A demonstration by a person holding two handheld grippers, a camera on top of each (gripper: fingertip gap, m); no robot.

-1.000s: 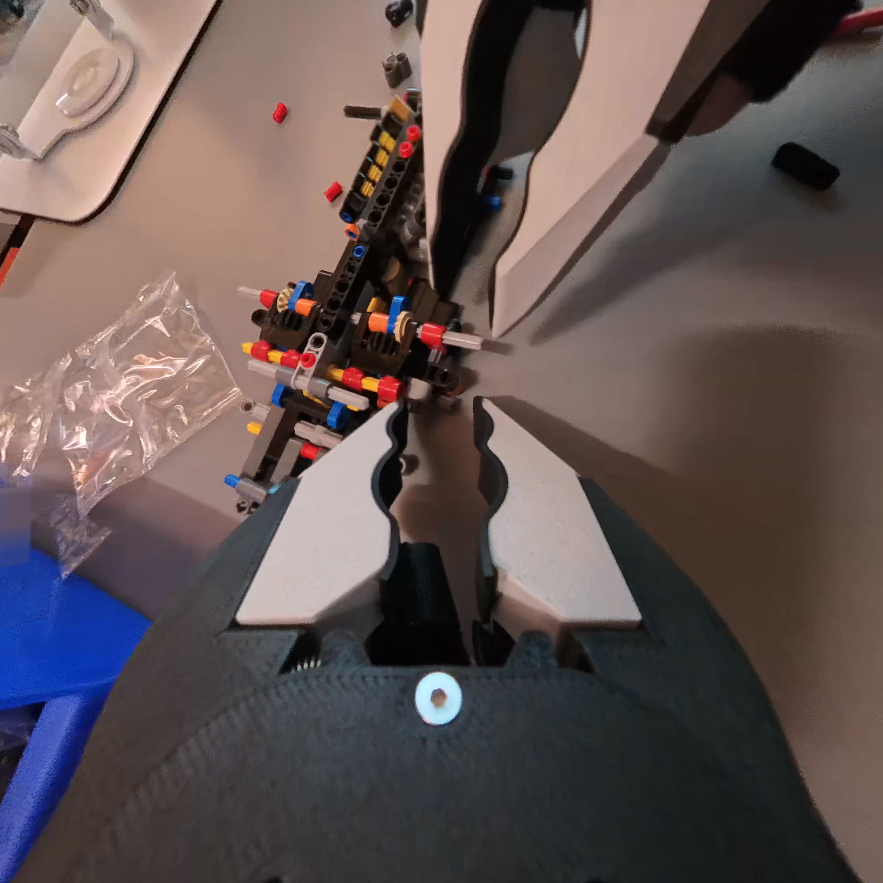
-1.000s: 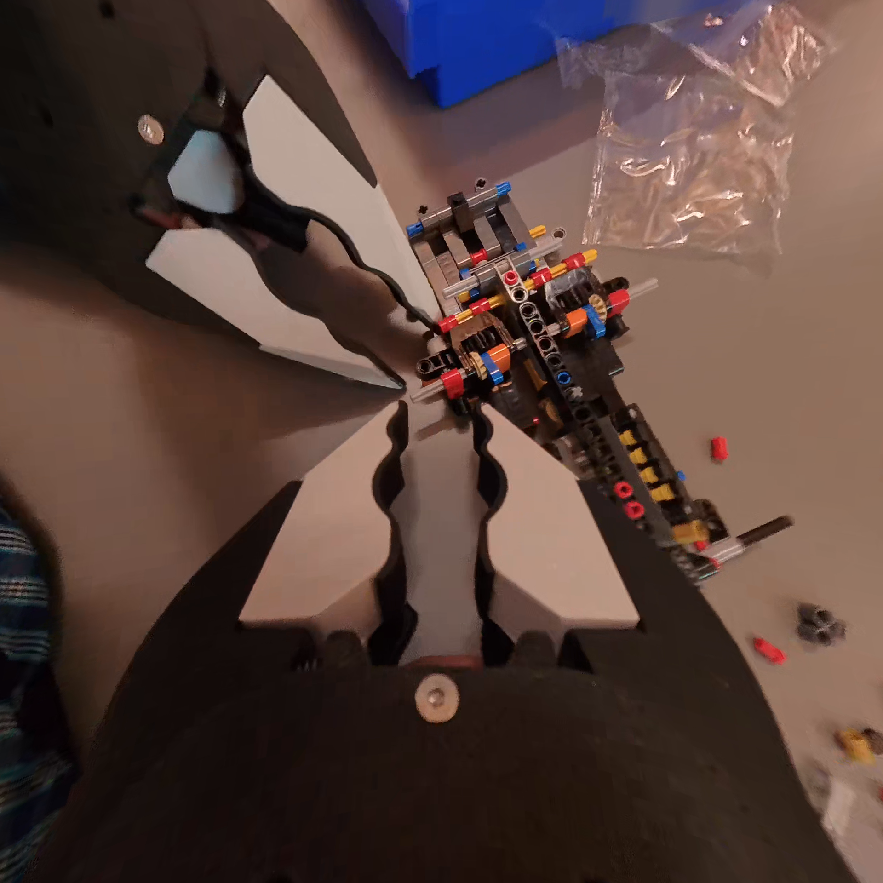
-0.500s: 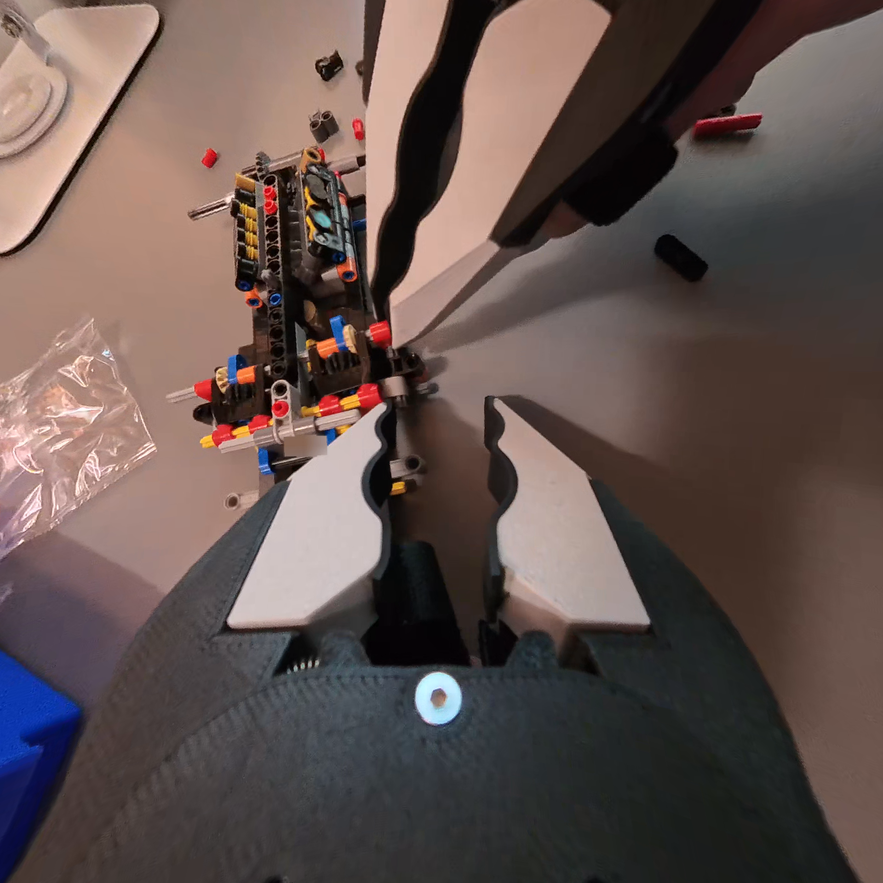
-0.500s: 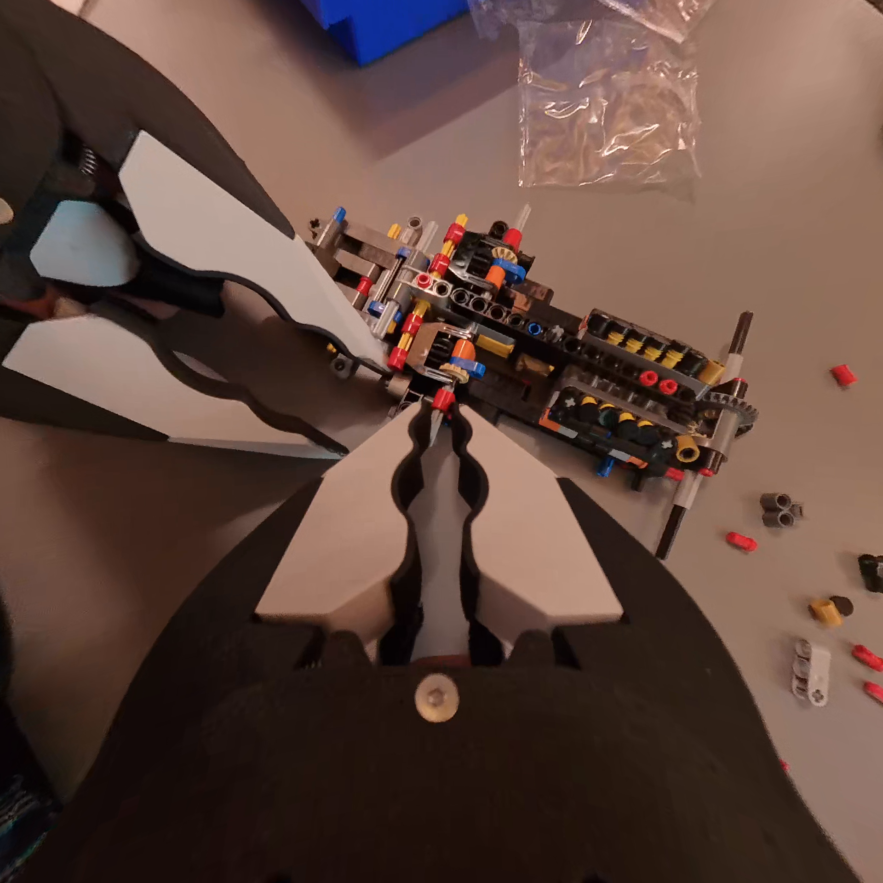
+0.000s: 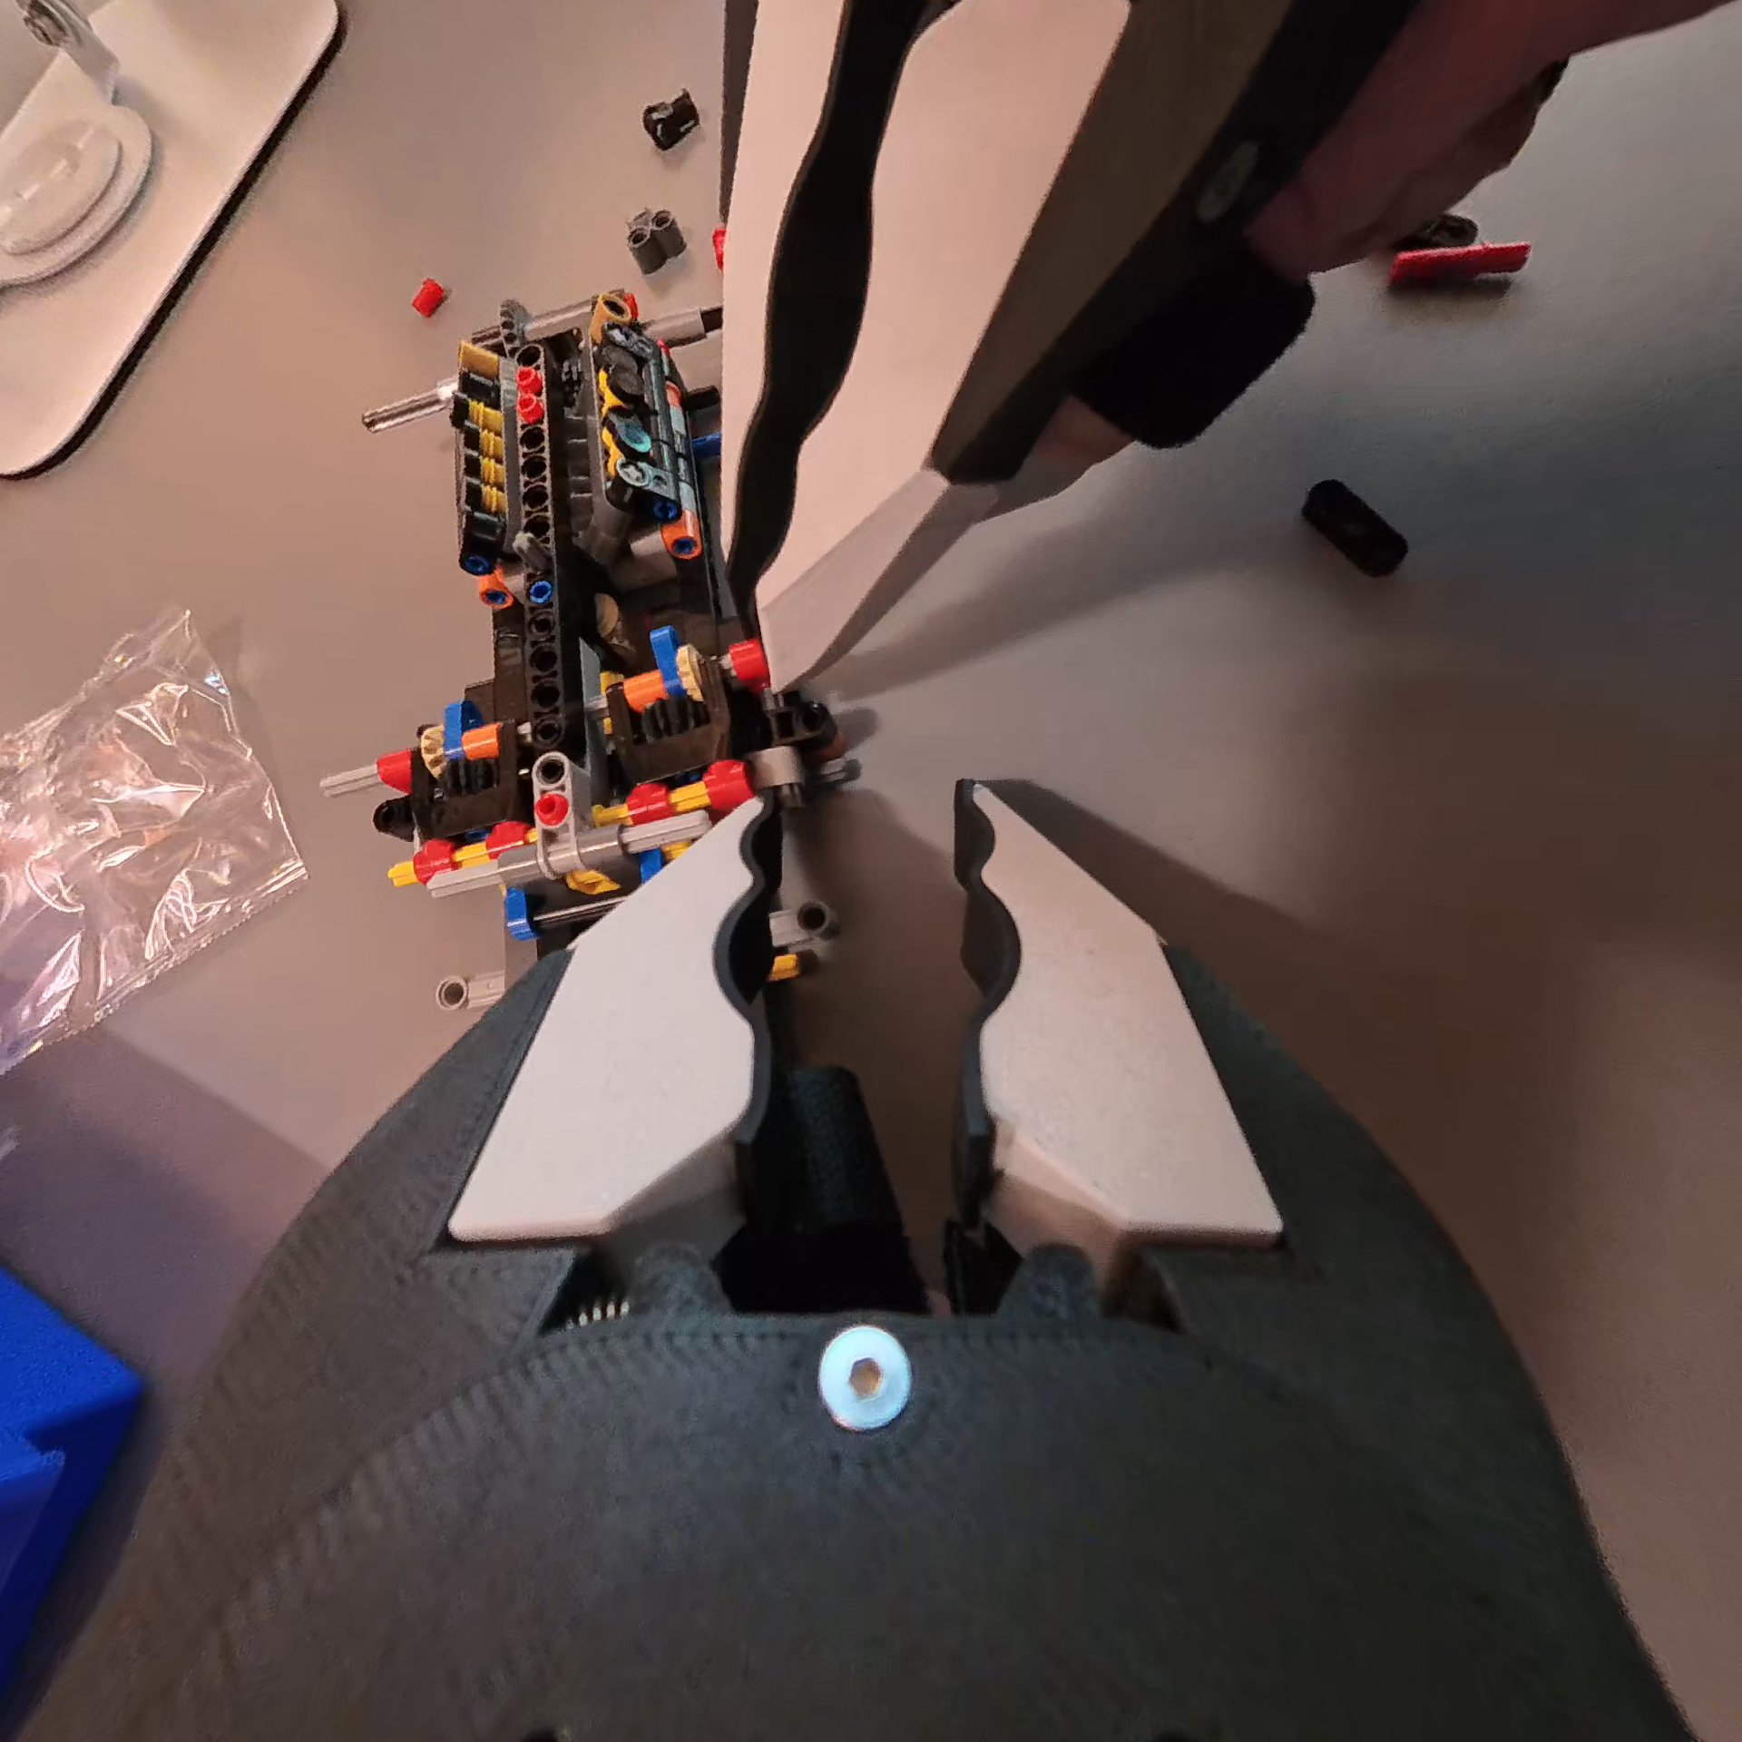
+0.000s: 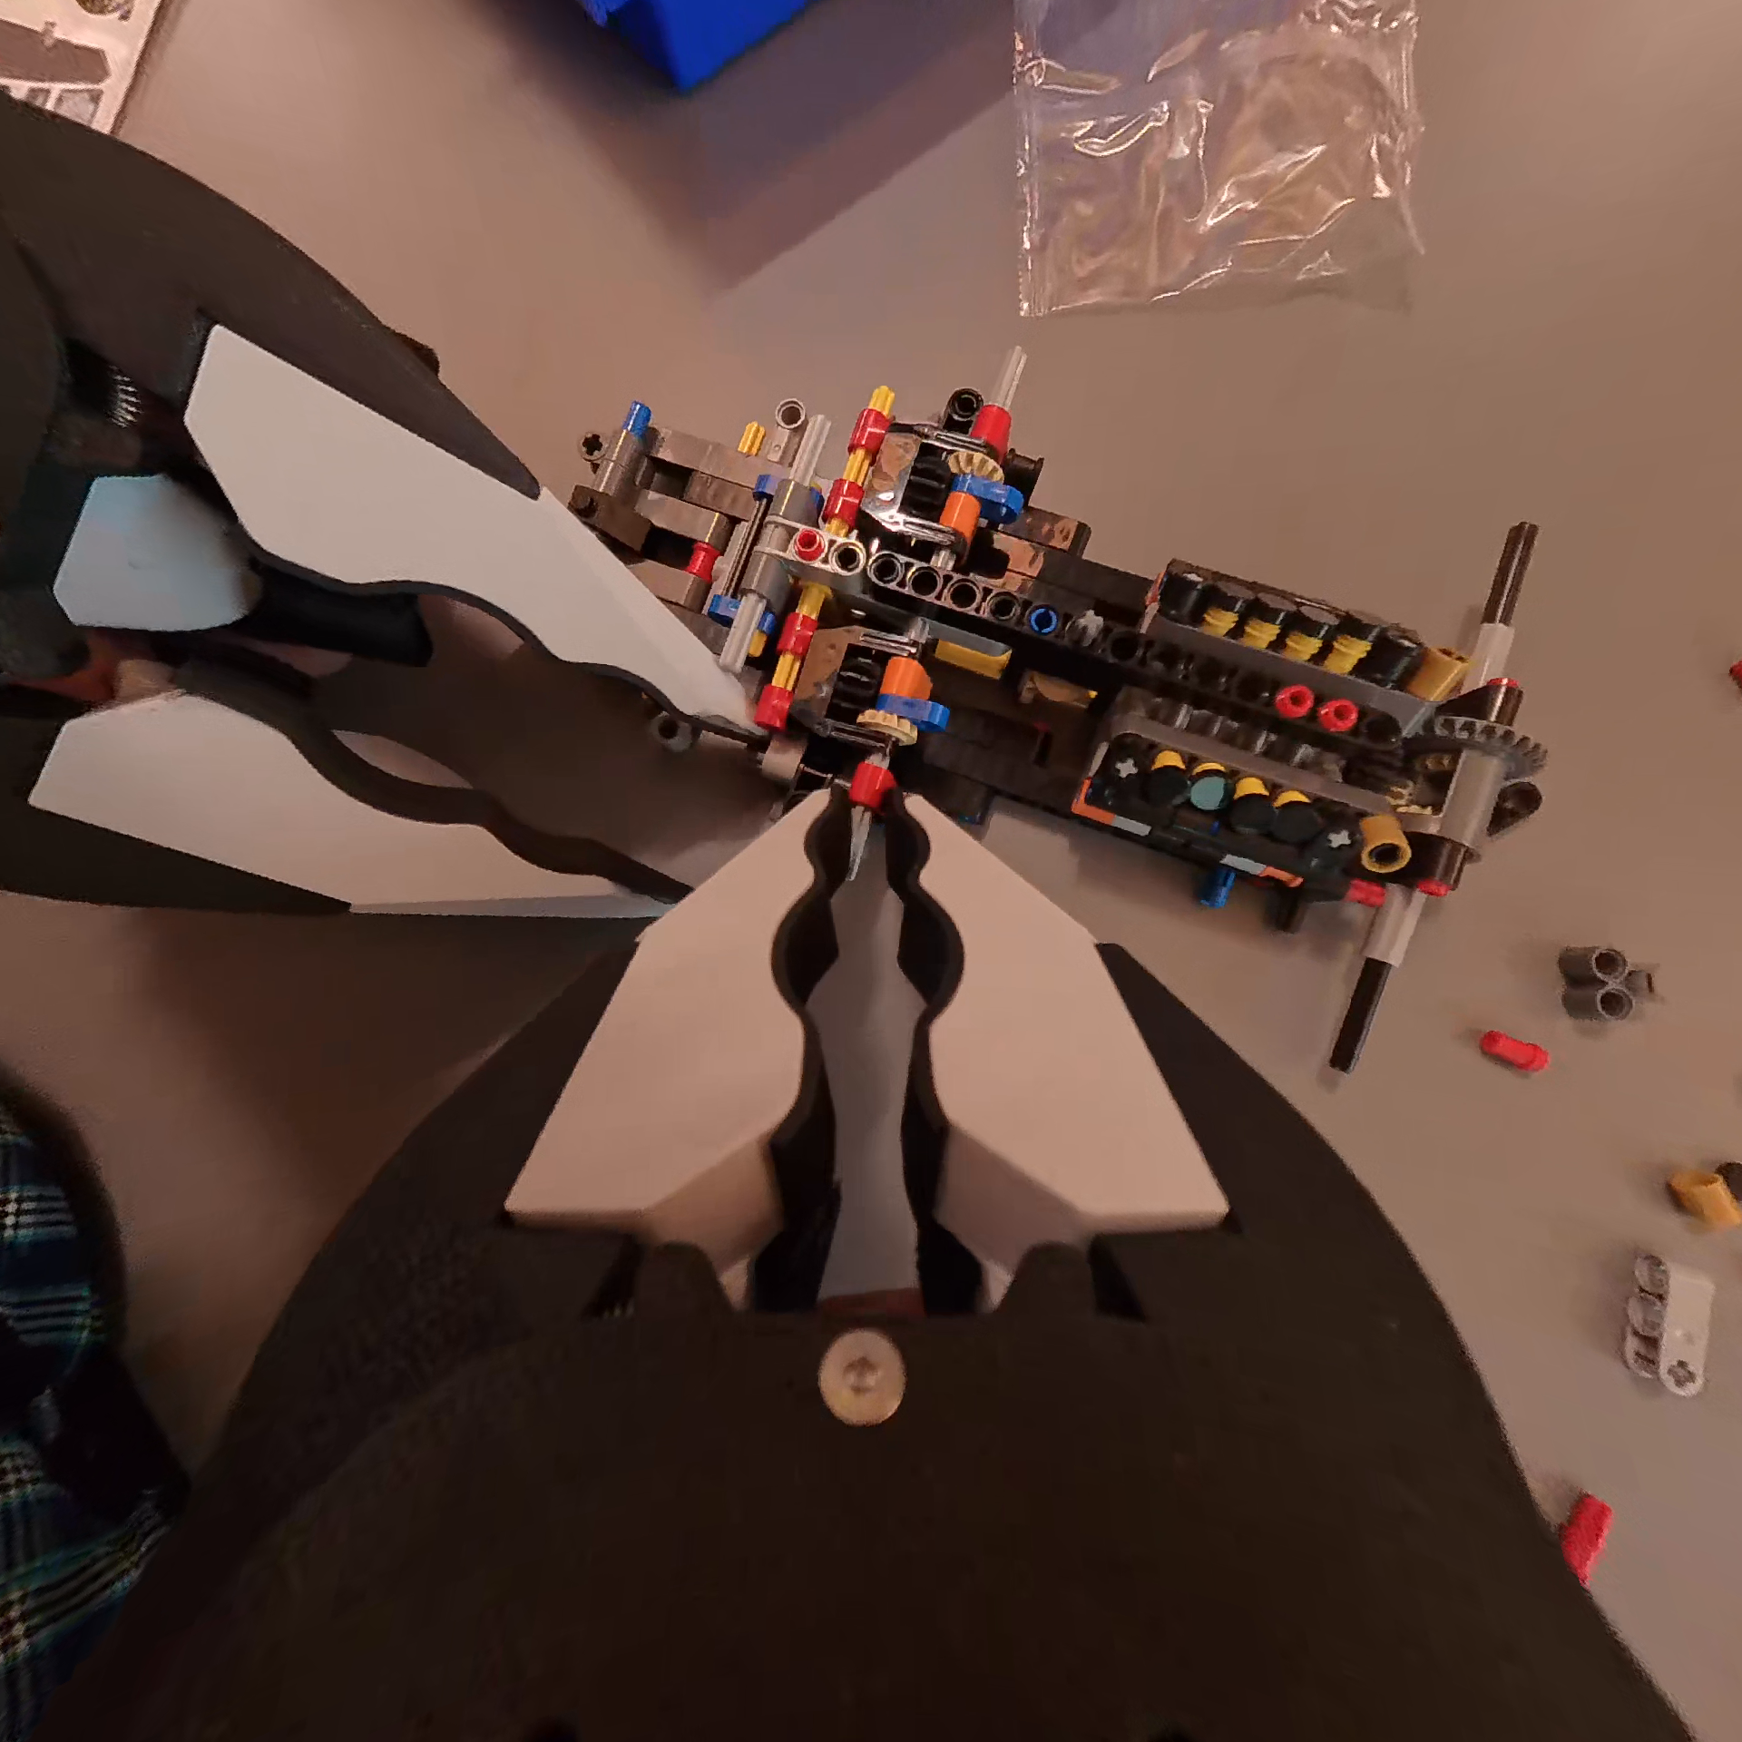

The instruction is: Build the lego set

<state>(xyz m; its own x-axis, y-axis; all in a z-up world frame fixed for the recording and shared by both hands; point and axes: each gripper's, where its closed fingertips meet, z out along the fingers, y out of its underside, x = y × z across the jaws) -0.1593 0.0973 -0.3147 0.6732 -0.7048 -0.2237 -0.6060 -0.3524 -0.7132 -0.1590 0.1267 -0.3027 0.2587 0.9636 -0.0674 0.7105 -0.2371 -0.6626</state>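
Observation:
The long lego model [image 5: 566,603] of black beams, gears and red, yellow and blue pins lies flat on the grey table; it also shows in the right wrist view [image 6: 1084,660]. My right gripper [image 6: 862,811] is shut on a thin grey axle [image 6: 860,844] with a red bush [image 6: 869,780] that sticks out of the model's side. It comes down from the top in the left wrist view [image 5: 768,641]. My left gripper [image 5: 862,801] is open and empty at the model's end, its left finger against the model. It shows open at the left of the right wrist view [image 6: 712,801].
A clear plastic bag [image 6: 1216,151] and a blue bin [image 6: 698,28] lie beyond the model. Loose pieces are scattered: a dark grey connector [image 6: 1602,980], a red pin [image 6: 1513,1051], a light grey piece [image 6: 1664,1329], a black piece [image 5: 1353,528]. A white stand base [image 5: 141,236] sits at the far left. My left and right fingertips are right by each other. From the left gripper's tips to the black piece [image 5: 1353,528] is close to 9 centimetres.
My right gripper has closed from open onto the grey axle at the model's side. The model has turned relative to both views. My left gripper stays open at its end.

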